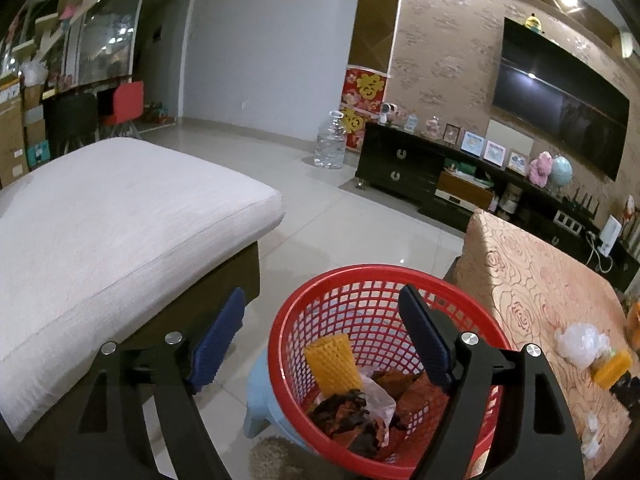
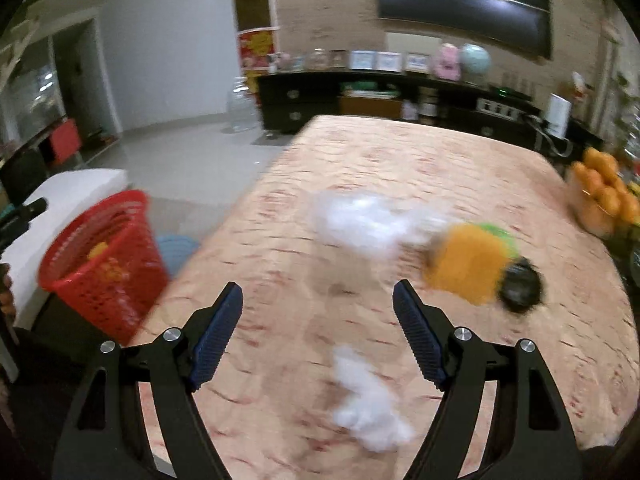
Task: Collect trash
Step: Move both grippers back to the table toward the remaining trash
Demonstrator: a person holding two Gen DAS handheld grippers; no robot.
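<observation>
A red mesh basket (image 1: pixel 384 280) sits on a light-blue stool (image 1: pixel 260 396) beside the table; inside lie a yellow foam net (image 1: pixel 330 362), clear plastic and dark orange scraps. My left gripper (image 1: pixel 320 316) hovers open over the basket's left rim, nothing between its blue pads. In the blurred right wrist view, my right gripper (image 2: pixel 318 308) is open above the rose-patterned table (image 2: pixel 400 152). A white crumpled wad (image 2: pixel 368 400) lies just below its fingers. Farther off lie a clear plastic bag (image 2: pixel 364 220), an orange foam net (image 2: pixel 464 264) and a black lump (image 2: pixel 520 288). The basket (image 2: pixel 104 264) shows at the left.
A white cushioned seat (image 1: pixel 112 220) stands left of the basket. A dark TV cabinet (image 1: pixel 420 168) lines the far wall, with a large water bottle (image 1: pixel 330 140) on the tiled floor. A bowl of oranges (image 2: pixel 604 196) sits at the table's right edge.
</observation>
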